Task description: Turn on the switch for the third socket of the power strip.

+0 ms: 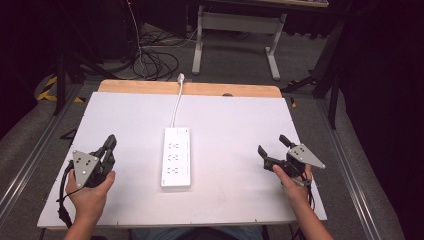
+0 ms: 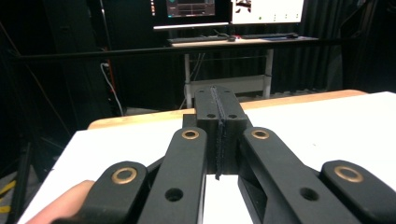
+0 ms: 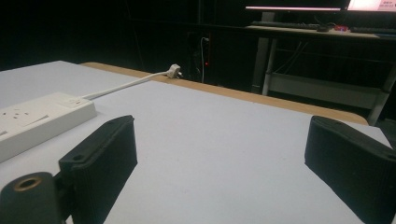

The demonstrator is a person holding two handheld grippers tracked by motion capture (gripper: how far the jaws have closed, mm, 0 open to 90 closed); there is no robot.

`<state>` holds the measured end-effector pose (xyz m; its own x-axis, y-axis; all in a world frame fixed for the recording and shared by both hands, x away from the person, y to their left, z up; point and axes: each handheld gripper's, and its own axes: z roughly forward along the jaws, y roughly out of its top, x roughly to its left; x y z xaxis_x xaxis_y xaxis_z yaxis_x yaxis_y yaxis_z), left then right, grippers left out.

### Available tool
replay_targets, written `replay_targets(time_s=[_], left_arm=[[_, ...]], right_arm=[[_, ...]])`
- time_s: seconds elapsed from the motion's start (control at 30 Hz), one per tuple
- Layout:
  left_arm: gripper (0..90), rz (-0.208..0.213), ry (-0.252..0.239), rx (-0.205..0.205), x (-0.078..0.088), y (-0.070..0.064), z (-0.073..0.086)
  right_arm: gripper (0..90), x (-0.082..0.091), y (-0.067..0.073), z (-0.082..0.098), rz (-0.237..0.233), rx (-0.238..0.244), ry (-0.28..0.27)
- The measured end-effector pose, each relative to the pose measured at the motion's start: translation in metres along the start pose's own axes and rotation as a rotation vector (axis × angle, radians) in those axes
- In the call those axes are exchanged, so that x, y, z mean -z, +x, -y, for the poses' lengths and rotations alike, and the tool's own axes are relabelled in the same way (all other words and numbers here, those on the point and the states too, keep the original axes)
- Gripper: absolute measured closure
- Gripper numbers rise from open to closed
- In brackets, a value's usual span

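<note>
We see a matte white counter (image 1: 240, 125) with a wooden far edge; midway lies a glossy white power strip (image 1: 176, 158), long axis running away from us, cord (image 1: 176, 102) trailing beyond. Our left tongs (image 1: 109, 145), pressed shut, sit somewhat nearer it than the right tongs (image 1: 273, 146), spread wide and empty.

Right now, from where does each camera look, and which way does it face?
High view: above the person's side, looking forward and down on the white table; both hands hold the left gripper and right gripper.
Left gripper view: along its shut jaws toward the far desk.
Right gripper view: between its open jaws, across the table.
Shared: the white rectangular power strip shows in the high and right gripper views.
</note>
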<state>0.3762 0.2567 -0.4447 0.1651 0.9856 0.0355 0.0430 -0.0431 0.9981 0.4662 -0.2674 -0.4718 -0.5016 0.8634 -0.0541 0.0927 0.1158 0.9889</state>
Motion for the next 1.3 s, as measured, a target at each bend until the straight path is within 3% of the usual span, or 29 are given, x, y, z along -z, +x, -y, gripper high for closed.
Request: replay_targets(time_s=[0.37, 0.6, 0.93, 1.3], left_arm=[[89.8, 0.063, 0.014, -0.036, -0.007, -0.014, -0.003], [89.9, 0.086, 0.024, -0.043, -0.011, -0.017, -0.003], [89.9, 0.165, 0.056, -0.094, -0.022, -0.033, -0.001], [89.9, 0.206, 0.089, -0.115, -0.026, -0.041, 0.004]], right_arm=[[9.9, 0.001, 0.0, 0.0, 0.0, -0.003, -0.001], [9.9, 0.005, -0.002, 0.001, 0.012, -0.005, 0.0], [10.3, 0.008, -0.003, 0.002, 0.021, -0.007, -0.001], [10.5, 0.009, -0.004, 0.002, 0.025, -0.01, -0.002]])
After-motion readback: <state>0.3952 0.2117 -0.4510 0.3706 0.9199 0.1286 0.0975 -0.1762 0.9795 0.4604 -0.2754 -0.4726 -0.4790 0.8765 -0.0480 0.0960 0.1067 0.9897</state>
